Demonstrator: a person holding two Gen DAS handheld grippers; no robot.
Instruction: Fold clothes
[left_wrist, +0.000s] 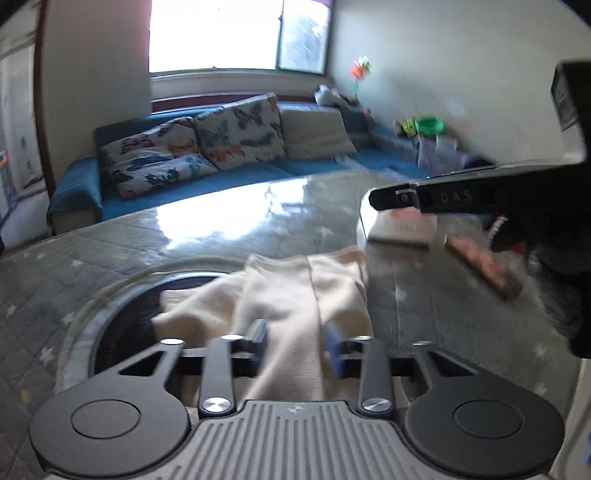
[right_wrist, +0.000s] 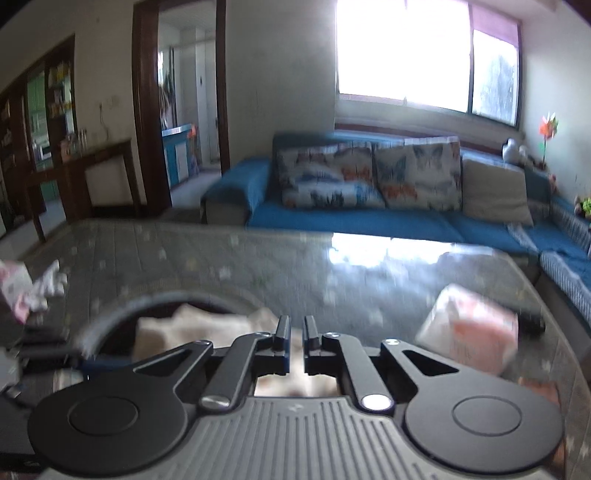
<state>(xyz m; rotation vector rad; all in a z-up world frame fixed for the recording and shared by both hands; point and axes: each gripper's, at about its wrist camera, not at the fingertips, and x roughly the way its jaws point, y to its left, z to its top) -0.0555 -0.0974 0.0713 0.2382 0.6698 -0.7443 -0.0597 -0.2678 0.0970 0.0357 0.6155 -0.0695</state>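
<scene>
Left wrist: left gripper released, cream cloth btwn fingers; right gripper clenched.

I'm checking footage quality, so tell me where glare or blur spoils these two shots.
Left wrist view: the window is blown out, glare streaks the table, and the right gripper is smeared. Right wrist view: window overexposed, cloth and table motion-blurred.

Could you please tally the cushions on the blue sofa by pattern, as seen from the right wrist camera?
Butterfly-print cushions: 2
Plain beige cushion: 1
Total: 3
</scene>
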